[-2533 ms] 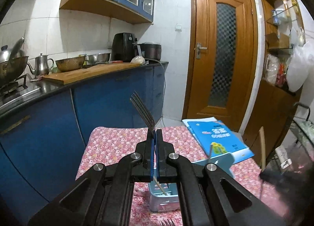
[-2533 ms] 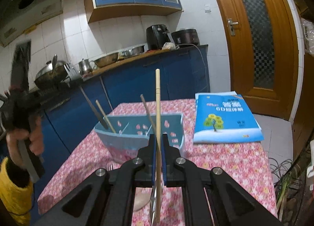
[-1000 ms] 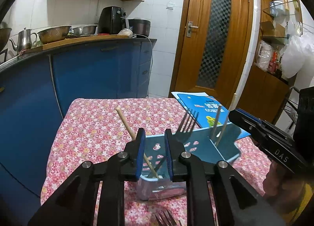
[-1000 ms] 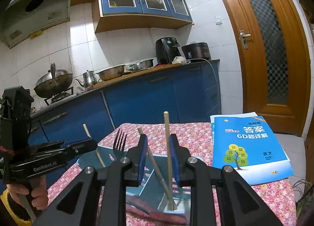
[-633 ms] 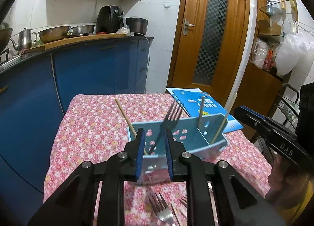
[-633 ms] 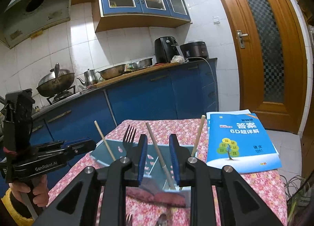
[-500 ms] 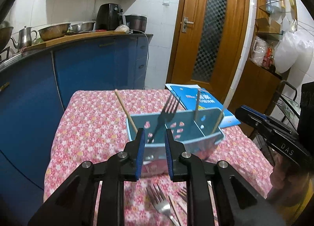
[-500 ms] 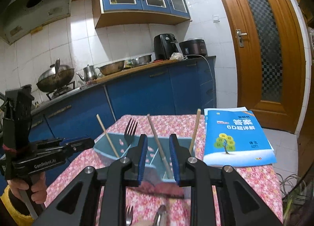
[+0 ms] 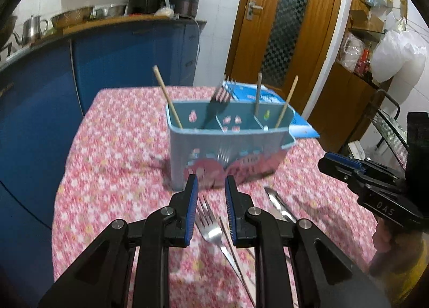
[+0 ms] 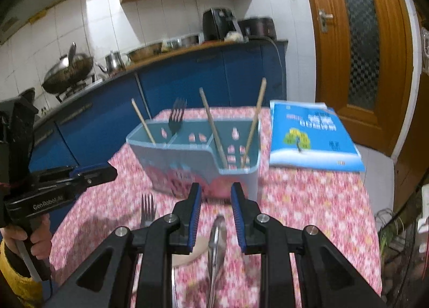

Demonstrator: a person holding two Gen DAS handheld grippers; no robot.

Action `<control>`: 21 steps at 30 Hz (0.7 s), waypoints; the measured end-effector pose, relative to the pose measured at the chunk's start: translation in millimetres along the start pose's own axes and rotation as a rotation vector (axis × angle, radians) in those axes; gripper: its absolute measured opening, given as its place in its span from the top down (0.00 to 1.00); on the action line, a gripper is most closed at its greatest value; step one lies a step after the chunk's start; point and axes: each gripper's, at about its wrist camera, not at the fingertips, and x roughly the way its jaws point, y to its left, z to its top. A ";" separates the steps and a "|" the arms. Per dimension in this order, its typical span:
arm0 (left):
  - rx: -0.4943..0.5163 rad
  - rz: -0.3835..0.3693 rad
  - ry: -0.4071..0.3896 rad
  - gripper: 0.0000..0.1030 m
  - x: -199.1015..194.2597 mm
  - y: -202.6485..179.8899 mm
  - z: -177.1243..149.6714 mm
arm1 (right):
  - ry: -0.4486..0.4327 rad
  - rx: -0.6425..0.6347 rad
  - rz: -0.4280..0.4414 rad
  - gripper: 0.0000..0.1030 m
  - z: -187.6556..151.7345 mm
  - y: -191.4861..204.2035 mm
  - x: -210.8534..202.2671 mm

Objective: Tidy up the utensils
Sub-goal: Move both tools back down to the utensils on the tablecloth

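Note:
A light-blue utensil caddy (image 9: 228,144) stands on the floral tablecloth; it also shows in the right wrist view (image 10: 193,158). A fork (image 9: 217,101) and three chopsticks stand in it, one (image 9: 167,96) at its left end and two (image 10: 213,126) at its right. My left gripper (image 9: 211,187) is open and empty, above a fork (image 9: 211,230) that lies on the cloth. My right gripper (image 10: 215,192) is open and empty, above a metal spoon (image 10: 217,241). Another fork (image 10: 147,209) lies to the left.
A blue book (image 10: 311,136) lies on the table's far right. Blue kitchen cabinets (image 9: 107,67) with pots stand beyond on the left. A wooden door (image 9: 284,26) is behind. A wire rack (image 9: 388,126) is at the right.
Both grippers let go of a fork and a chopstick into the caddy, opened, then pulled back and tilted down towards the utensils lying on the cloth.

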 end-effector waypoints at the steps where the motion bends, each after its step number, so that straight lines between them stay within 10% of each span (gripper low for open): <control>1: -0.006 0.001 0.013 0.81 0.6 0.2 -3.4 | 0.018 0.005 0.001 0.75 -2.8 -0.7 1.3; 21: -0.055 -0.025 0.202 0.81 14.8 0.1 -43.6 | 0.295 -0.047 -0.033 0.75 -41.8 4.6 14.7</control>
